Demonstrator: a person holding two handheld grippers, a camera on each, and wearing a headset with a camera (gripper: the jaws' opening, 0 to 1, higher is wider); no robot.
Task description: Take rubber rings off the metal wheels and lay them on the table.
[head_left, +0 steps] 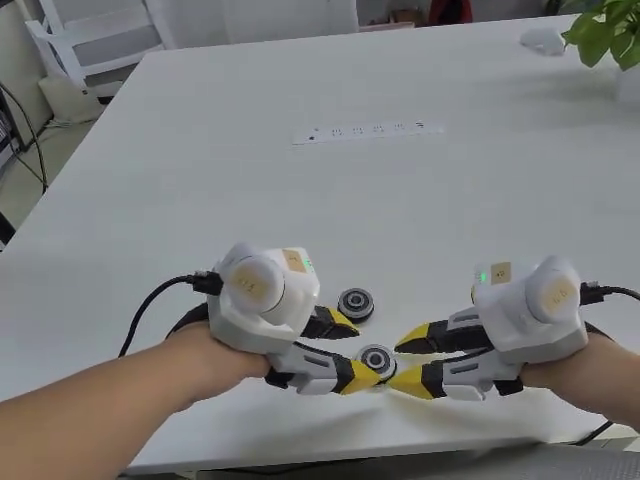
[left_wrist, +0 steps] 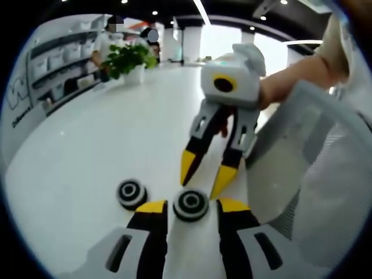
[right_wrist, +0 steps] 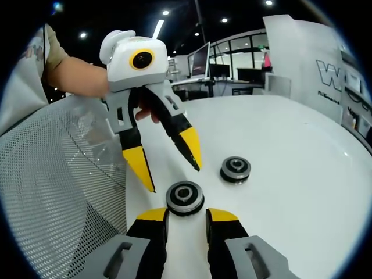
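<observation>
Tabletop (head_left: pixel 200 200) stretches wide and bare beyond both claws, with a power strip (head_left: pixel 368 131) well ahead of them and a plant (head_left: pixel 605 35) at the far corner; its near edge runs close behind them. The left claw (head_left: pixel 355 350) and right claw (head_left: pixel 400 362) face tip to tip, each with jaws spread and gripping nothing. One ringed wheel (head_left: pixel 376 359) lies flat between the two sets of tips, just inside the left claw's jaws. A second ringed wheel (head_left: pixel 355 303) sits just beyond the left claw's far jaw.
</observation>
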